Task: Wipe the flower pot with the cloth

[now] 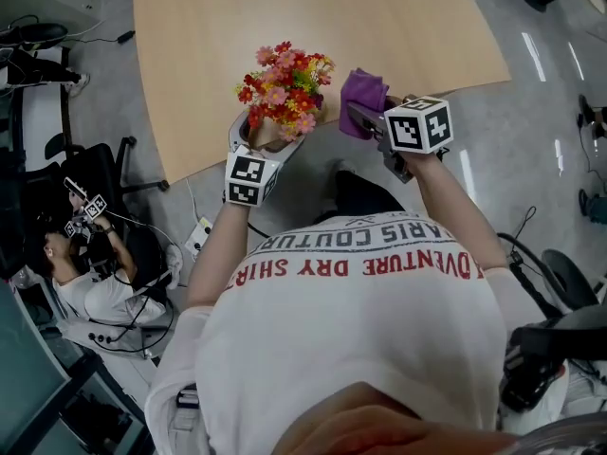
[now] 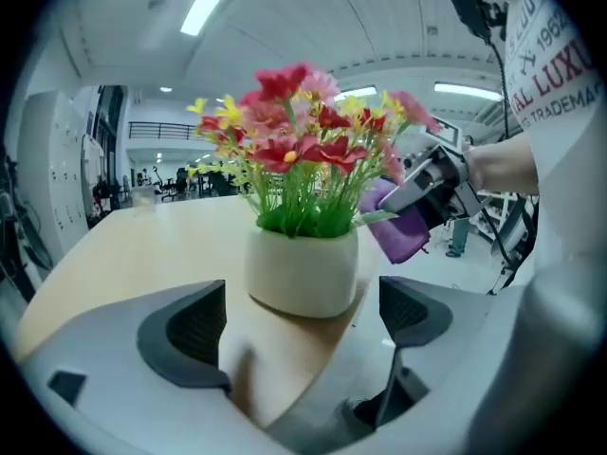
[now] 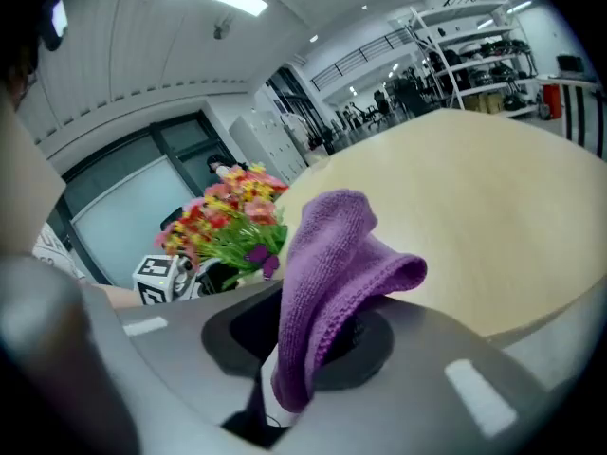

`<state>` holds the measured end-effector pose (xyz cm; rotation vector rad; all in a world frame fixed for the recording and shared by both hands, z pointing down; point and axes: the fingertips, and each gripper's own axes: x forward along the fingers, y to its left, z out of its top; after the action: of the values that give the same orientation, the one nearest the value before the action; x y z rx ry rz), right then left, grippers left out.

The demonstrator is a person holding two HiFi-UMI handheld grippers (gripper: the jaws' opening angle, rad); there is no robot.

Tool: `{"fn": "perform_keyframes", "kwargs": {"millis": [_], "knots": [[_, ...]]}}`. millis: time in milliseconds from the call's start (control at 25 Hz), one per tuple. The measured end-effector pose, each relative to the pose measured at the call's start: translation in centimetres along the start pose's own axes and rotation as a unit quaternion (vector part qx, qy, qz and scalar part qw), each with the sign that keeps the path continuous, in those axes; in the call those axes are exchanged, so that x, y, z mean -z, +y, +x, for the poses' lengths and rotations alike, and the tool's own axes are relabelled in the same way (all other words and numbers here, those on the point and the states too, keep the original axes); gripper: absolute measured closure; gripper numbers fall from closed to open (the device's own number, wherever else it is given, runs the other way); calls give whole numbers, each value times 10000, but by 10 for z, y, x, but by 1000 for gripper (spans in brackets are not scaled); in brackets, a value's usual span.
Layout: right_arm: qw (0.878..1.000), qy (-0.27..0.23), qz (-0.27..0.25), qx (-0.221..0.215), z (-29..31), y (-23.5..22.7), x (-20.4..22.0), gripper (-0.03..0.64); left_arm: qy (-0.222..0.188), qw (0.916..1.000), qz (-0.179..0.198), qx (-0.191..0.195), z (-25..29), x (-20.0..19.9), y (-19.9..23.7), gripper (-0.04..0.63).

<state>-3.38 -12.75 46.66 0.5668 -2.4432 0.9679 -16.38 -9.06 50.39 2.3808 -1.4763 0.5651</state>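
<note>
The smooth, rounded white flower pot [image 2: 303,271] stands at the near edge of the pale wooden bench [image 1: 332,17], with broad bench top stretching beyond it. The left hand-held gripper [image 2: 302,320] faces it with ribbed jaws spread. The right hand-held gripper [image 3: 303,335] pinches a knitted purple cloth [image 3: 332,273] beside the flowers [image 2: 303,154].

The left gripper view sits low and close before the pot [image 2: 303,271], facing across the table [image 2: 133,245]. The right gripper view, just right of the pot, looks past the cloth [image 3: 332,273] over the table. The head view looks steeply down from above the pot. All three share the pot.
</note>
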Motion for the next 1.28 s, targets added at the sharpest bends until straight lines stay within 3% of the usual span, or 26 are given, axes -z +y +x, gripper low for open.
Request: {"fn": "perform_keyframes", "kwargs": {"millis": [120,160,280,360,480,600,760,1120,1280], "knots": [[9983,-371,-423,-164,-47,40,1,572,68,9985,-514,152,-36,6,-16,109],[9970,-460,-571,-230,-60,52,4,572,21,9981,-593,192,-47,3,-22,168],[9929,-607,-911,-472,-96,83,19,572,-310,9972,-661,153,-78,-22,-46,472],[9893,-623,-1165,-626,-115,108,31,572,-450,9960,-647,413,-102,-44,-76,594],[9831,-587,-1512,-851,-139,152,53,572,-467,9900,-600,1185,-140,-71,-135,594],[9777,-506,-1776,-1001,-160,188,75,572,-610,9854,-607,1466,-176,-88,-177,594],[9737,-508,-1997,-966,-197,228,118,572,-799,9846,-612,1430,-222,-85,-233,594],[9711,-408,-2081,-1093,-290,306,271,572,-749,9872,-497,1315,-329,-39,-390,594],[9685,-390,-2130,-1228,-320,333,305,572,-640,9895,-346,1249,-362,-28,-438,594]]}}
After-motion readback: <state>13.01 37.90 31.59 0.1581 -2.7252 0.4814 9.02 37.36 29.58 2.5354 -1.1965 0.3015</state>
